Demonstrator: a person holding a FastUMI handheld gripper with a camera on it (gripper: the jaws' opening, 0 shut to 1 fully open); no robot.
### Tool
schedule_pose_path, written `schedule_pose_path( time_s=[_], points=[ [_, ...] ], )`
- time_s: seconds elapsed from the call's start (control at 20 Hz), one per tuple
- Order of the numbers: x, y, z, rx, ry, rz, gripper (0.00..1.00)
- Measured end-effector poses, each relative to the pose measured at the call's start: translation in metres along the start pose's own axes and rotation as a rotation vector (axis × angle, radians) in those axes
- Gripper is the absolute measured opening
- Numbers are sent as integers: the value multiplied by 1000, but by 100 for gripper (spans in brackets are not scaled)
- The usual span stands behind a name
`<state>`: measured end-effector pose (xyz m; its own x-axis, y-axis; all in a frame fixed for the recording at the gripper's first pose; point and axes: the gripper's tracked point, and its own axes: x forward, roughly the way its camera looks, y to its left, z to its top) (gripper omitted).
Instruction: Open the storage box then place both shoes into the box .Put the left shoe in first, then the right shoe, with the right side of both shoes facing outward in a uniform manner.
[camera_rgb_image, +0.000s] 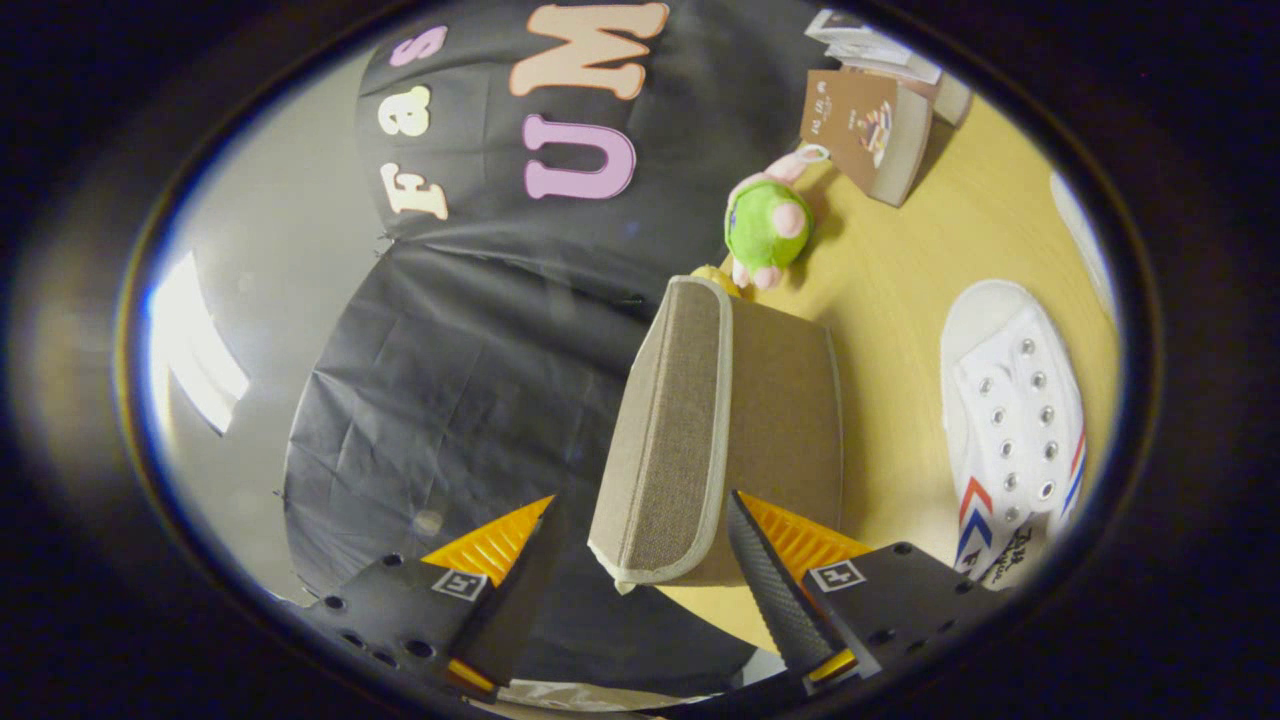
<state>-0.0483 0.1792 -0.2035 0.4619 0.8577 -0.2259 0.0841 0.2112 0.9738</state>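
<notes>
Woven beige fabric, pale trim: storage box, standing on the yellow wooden table. The view is rolled sideways, so the table runs up one side and the booth's black cloth wall fills the other. The box's lid, edged in lighter binding, faces the cloth wall and lies flat against the box body.

Item: my gripper, fingers spread wide. The near corner of the lid sits between the two fingertips. One finger lies close against the box's lower edge; whether it touches, I cannot tell. The other finger stands clear of the lid on the cloth side. Nothing is clamped.

Item: white lace-up shoe, metal eyelets, red and blue chevron stripes on its side, lying on the table beside the box, well apart from my fingers.

Item: green and pink plush toy, on the table just beyond the box's far end.

Item: brown booklet, propped upright past the toy, with a stack of pale books behind it.
</notes>
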Motion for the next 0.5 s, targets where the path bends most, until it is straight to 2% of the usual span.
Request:
schedule_pose_path(
  time_s=[0.3,0.5],
  points=[
    [21,-12,-2,164,74,57,100],
    [26,-17,-7,213,100,59,100]
  ],
)
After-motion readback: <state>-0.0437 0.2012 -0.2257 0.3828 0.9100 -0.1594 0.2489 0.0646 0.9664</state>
